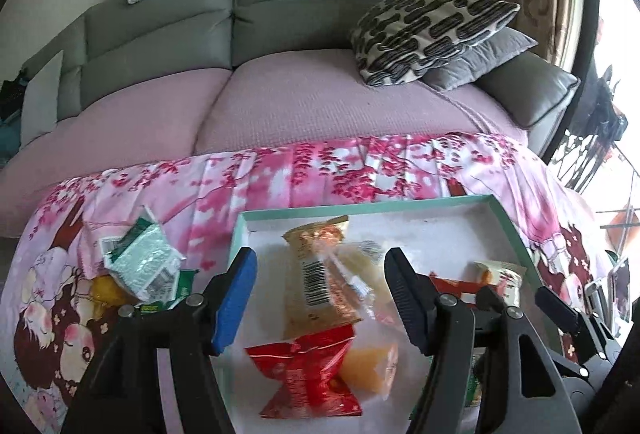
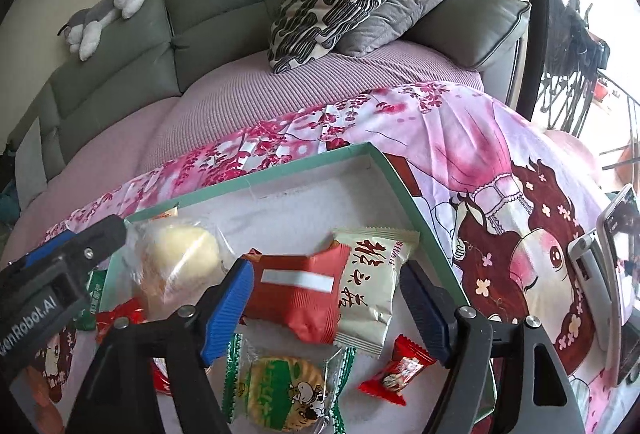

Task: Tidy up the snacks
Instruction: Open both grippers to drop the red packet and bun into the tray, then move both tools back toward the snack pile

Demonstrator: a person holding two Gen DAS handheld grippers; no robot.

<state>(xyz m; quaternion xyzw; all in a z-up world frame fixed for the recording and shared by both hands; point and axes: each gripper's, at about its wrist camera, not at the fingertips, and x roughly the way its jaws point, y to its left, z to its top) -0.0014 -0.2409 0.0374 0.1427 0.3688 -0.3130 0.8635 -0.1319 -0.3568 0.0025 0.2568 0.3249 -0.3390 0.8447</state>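
Now both hand-held grippers, left (image 1: 320, 294) and right (image 2: 326, 298), hover wide and empty; fetch the green packet (image 1: 140, 262) at ten o'clock into the box (image 1: 360, 208).

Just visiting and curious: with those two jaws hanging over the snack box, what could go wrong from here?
The left gripper hangs open over overlapping packets, so it might pinch the red packet together with its neighbours. The green-and-silver packets outside the teal box could slide on the loose pink cloth. The two grippers sit close and might bump.
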